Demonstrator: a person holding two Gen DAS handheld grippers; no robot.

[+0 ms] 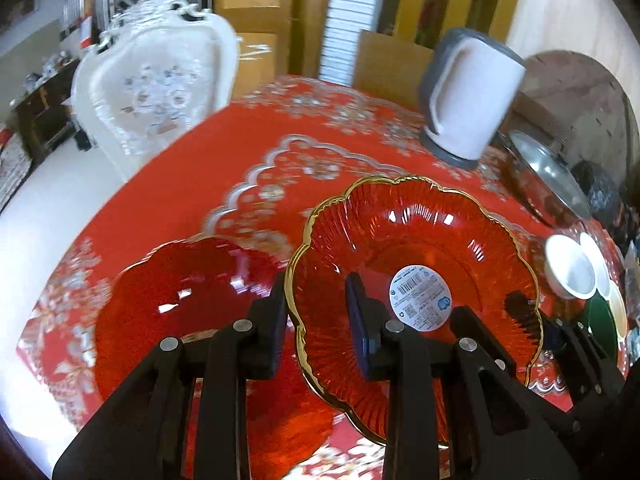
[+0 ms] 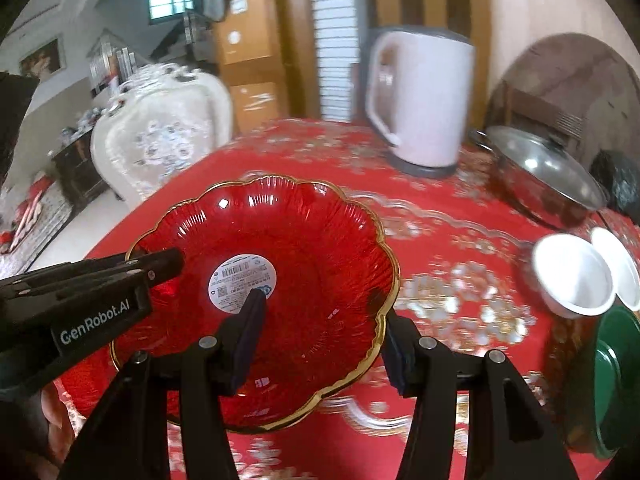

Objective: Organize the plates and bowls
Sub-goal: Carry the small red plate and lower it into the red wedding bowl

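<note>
1. Nearest: left hand-held gripper (image 1: 318, 320) pinched almost shut on the gold scalloped rim of the red glass plate (image 1: 400, 240), one pad inside, one outside.
2. Right hand-held gripper (image 2: 320, 340) astride the opposite rim, jaws partway apart; cannot tell whether both pads actually press.
3. Plate itself up off the bench (image 2: 460, 240), slightly tilted, round paper label (image 2: 242, 284) at its centre.
4. Handling, at a guess: ribbed glass, so stiff, fairly heavy for a rim pinch, slick and quick to chip. Best taken at the rim on two opposite sides, pads square across the edge. Keep it level and set it down softly, with no knocking of glass on glass.
5. Just beyond and below on the left: a second red glass plate (image 1: 180, 288) flat on the bench. Count so far: two red plates.
6. Off to the right: two white bowls (image 2: 576, 276), touching or nearly so. Beside them one green dish (image 2: 616, 380), and in the left view one cream piece (image 1: 618, 308) at the frame edge, too cut off to name.
7. Farther back: one steel pot with a glass lid (image 2: 548, 176) and one white kettle (image 2: 424, 108).
8. Farthest: one white ornate chair (image 2: 160, 140) at the bench's far side.
</note>
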